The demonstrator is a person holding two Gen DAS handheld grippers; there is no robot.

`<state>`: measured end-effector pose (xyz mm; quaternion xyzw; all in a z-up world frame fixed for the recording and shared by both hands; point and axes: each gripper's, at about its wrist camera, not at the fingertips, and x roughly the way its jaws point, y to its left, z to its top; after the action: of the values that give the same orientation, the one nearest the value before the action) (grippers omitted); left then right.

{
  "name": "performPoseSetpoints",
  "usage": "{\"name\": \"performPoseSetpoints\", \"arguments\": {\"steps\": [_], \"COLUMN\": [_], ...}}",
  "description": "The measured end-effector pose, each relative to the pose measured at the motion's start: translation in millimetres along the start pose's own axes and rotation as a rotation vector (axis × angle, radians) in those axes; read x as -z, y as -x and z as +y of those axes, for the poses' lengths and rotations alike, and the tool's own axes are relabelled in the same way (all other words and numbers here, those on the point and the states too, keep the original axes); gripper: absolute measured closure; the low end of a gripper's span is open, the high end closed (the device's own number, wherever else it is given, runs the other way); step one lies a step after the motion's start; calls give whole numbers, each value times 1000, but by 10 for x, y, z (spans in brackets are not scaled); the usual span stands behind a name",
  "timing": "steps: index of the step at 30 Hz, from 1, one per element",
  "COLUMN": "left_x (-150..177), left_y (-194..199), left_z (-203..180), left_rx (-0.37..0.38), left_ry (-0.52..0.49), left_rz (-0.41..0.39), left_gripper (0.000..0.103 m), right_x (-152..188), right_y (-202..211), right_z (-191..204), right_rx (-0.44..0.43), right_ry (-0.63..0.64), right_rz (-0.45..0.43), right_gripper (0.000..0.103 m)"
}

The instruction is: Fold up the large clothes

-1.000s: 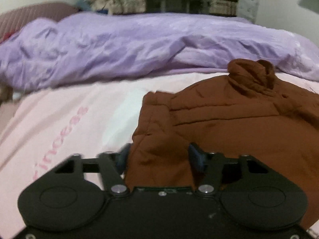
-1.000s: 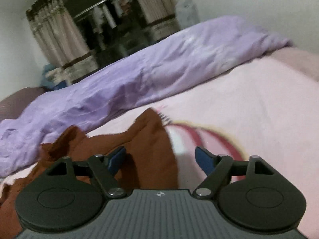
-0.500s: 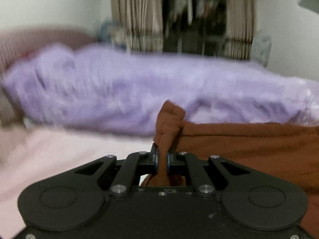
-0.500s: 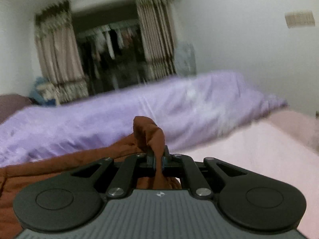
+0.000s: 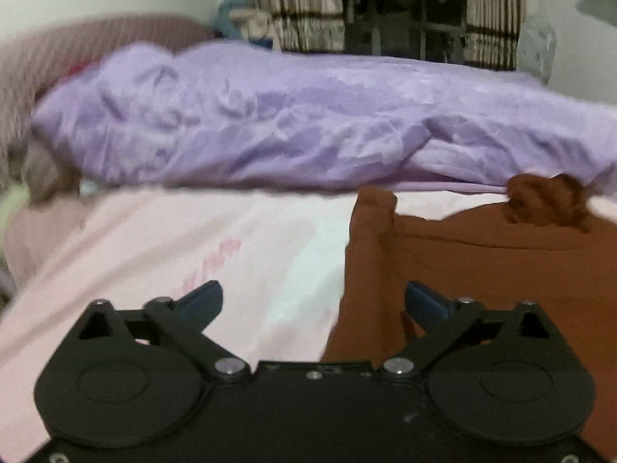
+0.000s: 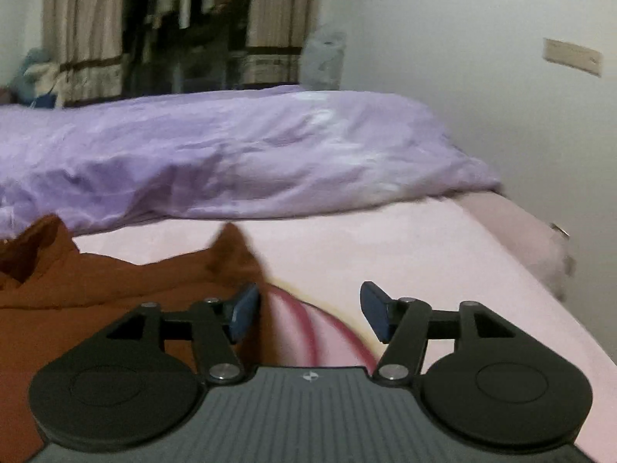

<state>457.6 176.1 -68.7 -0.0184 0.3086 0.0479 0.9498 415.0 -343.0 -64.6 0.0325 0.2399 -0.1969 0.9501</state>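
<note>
Both tongs are spread wide, gripping nothing. Left tongs (image 5: 312, 301) hover low over the bed, their right finger above the garment's (image 5: 462, 270) left edge and their left finger above bare sheet (image 5: 135, 250). Right tongs (image 6: 306, 314) hover over the garment's (image 6: 115, 285) right edge, with the left finger above the brown cloth and the right finger above the sheet (image 6: 385, 247), where a red curved print shows between the fingers.

Brown garment lies flat on the pink sheet, between the two tongs. Its far corners stand up in small peaks, and a bunched lump (image 5: 547, 200) sits at its far edge in the left view. Faint pink lettering marks the sheet left of it.

Beyond the garment a rumpled purple duvet (image 5: 289, 115) stretches across the bed. Behind that hang striped curtains (image 6: 77, 38), framing a dark opening with hanging clothes (image 6: 185, 0).
</note>
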Motion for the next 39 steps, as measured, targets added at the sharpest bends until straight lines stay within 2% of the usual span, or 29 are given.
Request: {"name": "performPoseSetpoints", "arguments": {"steps": [1,3,5,6,9,12,13,14,15,16,17,19,21,25,27,29,30,32,35,36,37,39], "left_x": [23,164,307,371,540,658,688,692,678,651,626,566,507,467,544,651,713,863,1226,1334,1401,1384], "left_y": [138,379,550,586,453,254,225,216,231,265,315,466,672,1291,1648,1905,1941,1824,1361,1220,1136,1148], "left_z": [101,179,162,134,-1,-81,-94,-127,-167,-189,-203,-207,-173,-53,-35,2,36,114,162,166,173,179], "left_rx": [37,100,114,122,154,189,202,214,214,215,211,191,188,237,217,194,187,201,174,168,171,148], "left_ry": [28,39,10,-7,-35,-1,7,-6,-18,-4,12,37,47,81,68,56,60,95,121,119,116,104], "left_rz": [9,11,15,18,65,125,131,117,98,85,67,14,-50,-150,-198,-211,-188,-106,60,85,75,53], "left_gripper": [0,0,0,0,0,0,8,16,36,60,68,78,79,80,80,80,80,80,74,63,51,41], "right_x": [41,165,298,368,486,623,663,710,753,780,780,712,620,456,439,471,497,570,875,983,1077,1119], "right_y": [122,330,437,467,416,232,193,160,109,22,-30,87,354,1001,1289,1533,1581,1492,1145,1043,910,811], "right_z": [-159,-430,-560,-577,-468,-285,-239,-231,-238,-254,-281,-346,-415,-552,-585,-668,-695,-703,-607,-567,-506,-397], "right_rx": [-25,-158,-256,-283,-312,-308,-314,-318,-341,-391,-429,-442,-432,-449,-414,-410,-413,-409,-369,-343,-313,-258], "right_ry": [-39,-102,-131,-129,-75,-36,-36,-50,-74,-107,-146,-180,-187,-193,-181,-190,-190,-189,-194,-185,-175,-134], "right_rz": [6,6,15,24,57,135,130,113,100,122,142,121,59,-54,-95,-121,-119,-55,78,108,132,136], "right_gripper": [33,28,13,12,11,11,8,10,20,40,66,88,92,93,93,93,93,93,91,89,82,66]}}
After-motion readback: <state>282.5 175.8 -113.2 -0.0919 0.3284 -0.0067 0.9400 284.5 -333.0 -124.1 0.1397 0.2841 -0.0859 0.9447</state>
